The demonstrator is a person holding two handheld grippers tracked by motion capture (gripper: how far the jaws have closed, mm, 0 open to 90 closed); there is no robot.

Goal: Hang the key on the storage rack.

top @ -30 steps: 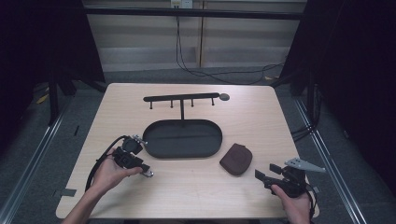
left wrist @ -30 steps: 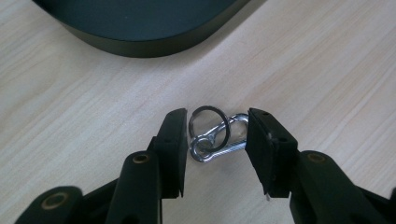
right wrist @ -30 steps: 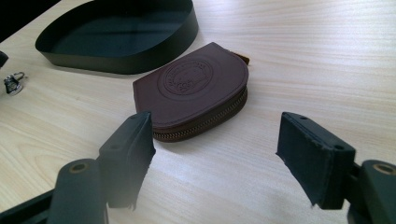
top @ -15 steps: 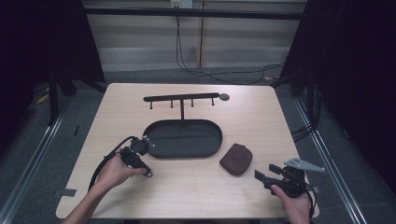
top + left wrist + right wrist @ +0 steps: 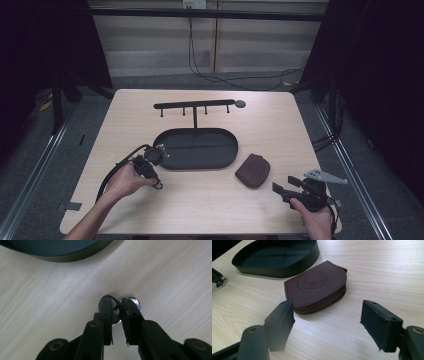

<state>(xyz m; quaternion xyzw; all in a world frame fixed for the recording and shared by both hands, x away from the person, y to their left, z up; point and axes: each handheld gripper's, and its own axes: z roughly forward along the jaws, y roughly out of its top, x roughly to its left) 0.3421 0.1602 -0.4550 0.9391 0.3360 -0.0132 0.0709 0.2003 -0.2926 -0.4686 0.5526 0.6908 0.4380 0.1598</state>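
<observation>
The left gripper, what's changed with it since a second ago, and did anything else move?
The left gripper has just been closing its jaws, now pinching a small metal ring on the table beside the black oval tray; the hand edged slightly toward the tray. The right gripper stays put, jaws open short of the brown zip pouch. The pouch, tray and hook rack are unmoved.

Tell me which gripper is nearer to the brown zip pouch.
Right. The right gripper sits just in front of the brown zip pouch, open fingers aimed at it. The left gripper is across the table beside the black tray, closing on a key ring.
</observation>
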